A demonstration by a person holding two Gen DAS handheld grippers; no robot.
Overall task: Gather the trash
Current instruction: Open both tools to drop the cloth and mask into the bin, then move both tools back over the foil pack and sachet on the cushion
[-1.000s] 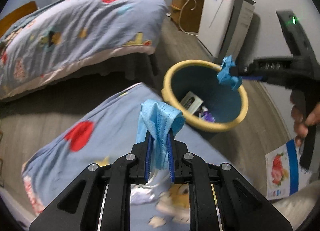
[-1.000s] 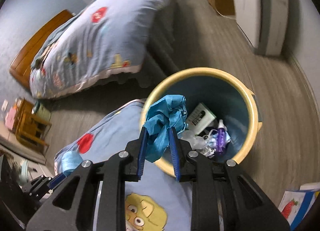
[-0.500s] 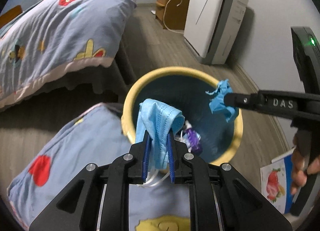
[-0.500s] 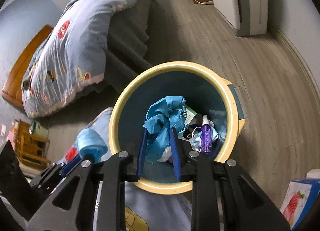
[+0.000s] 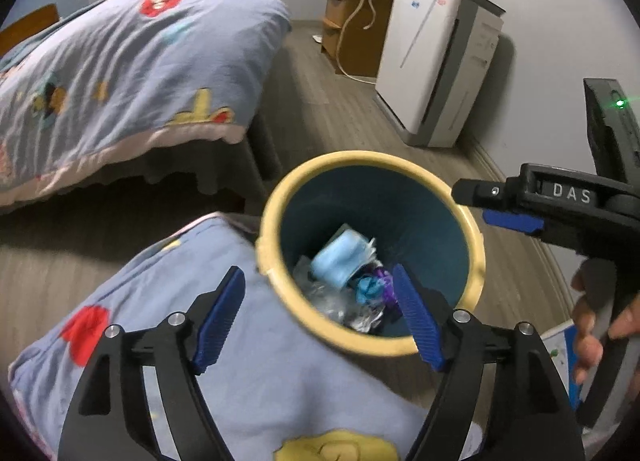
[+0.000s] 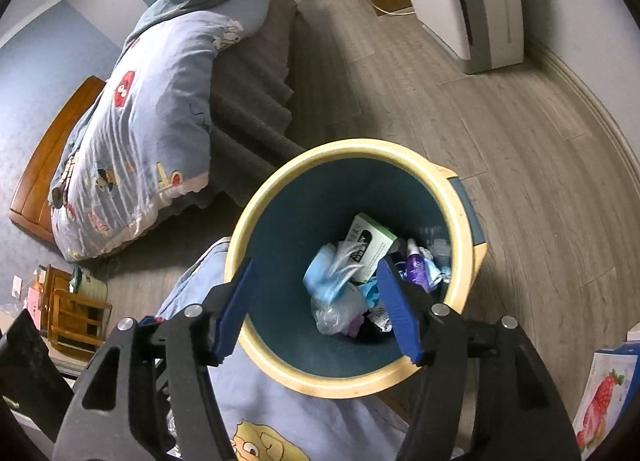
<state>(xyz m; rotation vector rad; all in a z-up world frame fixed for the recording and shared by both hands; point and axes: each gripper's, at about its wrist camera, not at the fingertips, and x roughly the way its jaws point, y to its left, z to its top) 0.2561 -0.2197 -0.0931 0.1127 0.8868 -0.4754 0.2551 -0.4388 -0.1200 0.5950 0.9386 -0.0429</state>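
A bedroom with grey wood-plank floor (image 6: 500,109) and pale walls. In the left wrist view, the left tool (image 5: 320,313) has just sprung wide open, nothing between its blue pads. Just beyond it stands a round trash bin (image 5: 476,261) with a cream rim and dark teal inside. A light blue face mask (image 5: 340,257) lies in the bin on top of clear plastic wrap and a purple bottle.

At 3 o'clock the right tool (image 5: 500,205) reaches in over the bin rim, a person's hand (image 5: 596,321) on its grip. In the right wrist view its jaws have also just opened and hold nothing; a crumpled blue glove (image 6: 370,293) rests among the bin's trash beside a white and green box (image 6: 366,245).

A blue cartoon-print quilt (image 5: 260,373) lies at 6 o'clock, touching the bin. A bed (image 5: 120,61) with matching bedding fills 10 o'clock. A white air purifier (image 5: 432,65) and wooden cabinet (image 5: 352,29) stand against the wall at 1 o'clock.
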